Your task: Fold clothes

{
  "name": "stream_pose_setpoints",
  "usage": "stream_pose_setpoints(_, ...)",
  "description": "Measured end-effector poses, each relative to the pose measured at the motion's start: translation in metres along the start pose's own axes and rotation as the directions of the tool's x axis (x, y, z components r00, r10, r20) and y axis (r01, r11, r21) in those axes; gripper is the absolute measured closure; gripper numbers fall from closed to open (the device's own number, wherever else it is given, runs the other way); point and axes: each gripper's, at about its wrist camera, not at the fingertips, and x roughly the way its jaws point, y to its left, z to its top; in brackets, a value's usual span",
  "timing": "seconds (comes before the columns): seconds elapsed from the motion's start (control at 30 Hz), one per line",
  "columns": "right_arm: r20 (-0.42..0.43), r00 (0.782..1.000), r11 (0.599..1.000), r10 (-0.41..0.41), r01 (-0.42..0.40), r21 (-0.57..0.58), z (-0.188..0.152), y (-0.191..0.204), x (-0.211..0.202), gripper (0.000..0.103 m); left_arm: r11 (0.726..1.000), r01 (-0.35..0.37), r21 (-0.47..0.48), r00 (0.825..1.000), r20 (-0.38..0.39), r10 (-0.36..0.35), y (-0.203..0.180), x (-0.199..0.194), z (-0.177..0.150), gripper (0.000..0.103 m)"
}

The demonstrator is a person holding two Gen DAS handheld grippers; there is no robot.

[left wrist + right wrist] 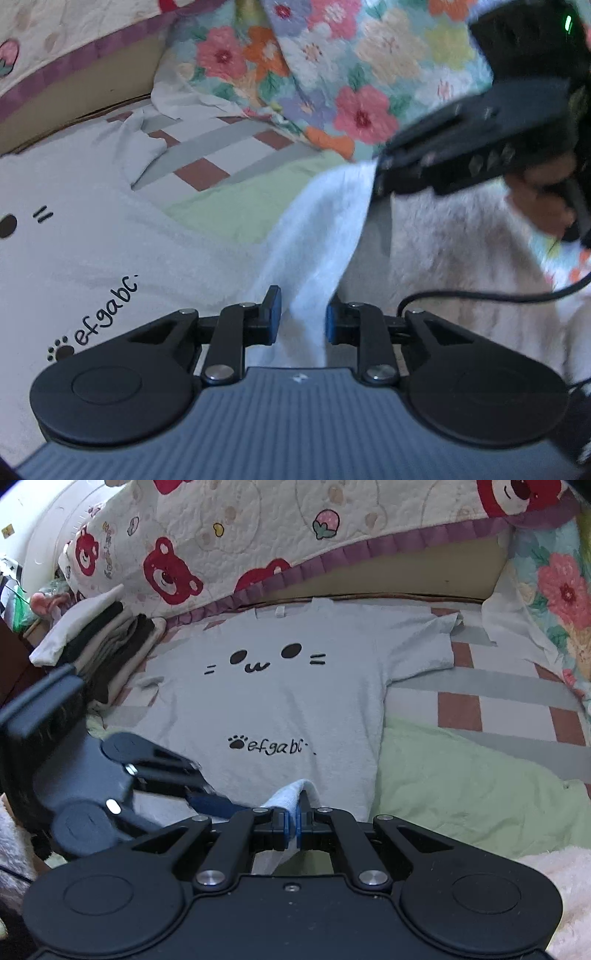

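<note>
A white T-shirt (277, 701) with a black cat face and "efgabc" print lies flat on the bed, collar at the far end. My right gripper (295, 821) is shut on a raised fold of the shirt's near hem (291, 794). In the left wrist view the right gripper (382, 177) holds that hem up at the upper right, and the cloth (314, 240) hangs down from it. The cloth passes between the spread blue pads (273, 317) of my left gripper (303, 321), which is open. From the right wrist view the left gripper (210, 786) sits just left of the held hem.
A stack of folded clothes (110, 646) sits at the far left by a bear-print quilt (221, 535). A floral blanket (332, 74) bounds the right side. Green sheet (461, 775) and checked sheet (498, 686) lie right of the shirt. A fluffy blanket (554, 886) and a black cable (480, 295) are near me.
</note>
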Motion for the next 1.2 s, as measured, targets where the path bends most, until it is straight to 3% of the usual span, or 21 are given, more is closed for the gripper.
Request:
stream_pose_setpoints(0.1,0.035,0.999,0.998,-0.03,0.032,-0.049,-0.002,0.008,-0.012,0.099,0.994,-0.108,0.015,0.991,-0.076,0.108,0.005,0.008,-0.016,0.08)
stream_pose_setpoints(0.23,0.077,0.989,0.98,-0.129,0.139,-0.144,-0.005,0.015,-0.023,0.099,0.969,-0.248,-0.02,0.953,-0.186,0.24,0.024,0.016,-0.05,0.08)
stream_pose_setpoints(0.4,0.084,0.984,0.972,-0.154,0.166,-0.167,-0.012,0.017,-0.021,0.099,0.911,-0.392,-0.128,0.915,-0.159,0.371,0.033,-0.031,-0.088,0.077)
stream_pose_setpoints(0.53,0.091,0.982,0.969,-0.163,0.177,-0.174,-0.017,0.017,-0.018,0.099,0.842,-0.494,-0.217,0.869,-0.145,0.472,0.041,-0.07,-0.118,0.069)
stream_pose_setpoints(0.6,0.091,0.985,0.974,-0.149,0.162,-0.161,-0.019,0.016,-0.016,0.099,0.801,-0.539,-0.262,0.842,-0.141,0.521,0.045,-0.09,-0.133,0.069)
stream_pose_setpoints(0.67,0.09,0.988,0.98,-0.126,0.138,-0.141,-0.02,0.015,-0.013,0.099,0.711,-0.593,-0.377,0.801,-0.186,0.569,0.053,-0.11,-0.151,0.069)
stream_pose_setpoints(0.73,0.093,0.989,0.982,-0.116,0.128,-0.137,-0.021,0.015,-0.009,0.099,0.648,-0.631,-0.428,0.768,-0.223,0.6,0.057,-0.126,-0.17,0.069)
stream_pose_setpoints(0.8,0.102,0.988,0.981,-0.113,0.127,-0.146,-0.019,0.015,-0.007,0.099,0.591,-0.648,-0.48,0.748,-0.258,0.611,0.061,-0.14,-0.187,0.069)
stream_pose_setpoints(0.87,0.112,0.987,0.98,-0.113,0.129,-0.152,-0.017,0.014,-0.008,0.099,0.542,-0.661,-0.519,0.732,-0.287,0.618,0.066,-0.154,-0.206,0.069)
stream_pose_setpoints(1.0,0.133,0.983,0.983,-0.123,0.139,-0.118,-0.014,0.008,-0.013,0.099,0.416,-0.667,-0.619,0.704,-0.34,0.623,0.07,-0.174,-0.246,0.069)
stream_pose_setpoints(1.1,0.158,0.975,0.983,-0.155,0.168,-0.071,-0.015,0.004,-0.019,0.099,0.332,-0.667,-0.667,0.692,-0.389,0.608,0.071,-0.184,-0.275,0.069)
stream_pose_setpoints(1.2,0.176,0.963,0.97,-0.204,0.222,-0.094,-0.019,0.007,-0.021,0.099,0.298,-0.656,-0.693,0.694,-0.399,0.599,0.068,-0.187,-0.295,0.069)
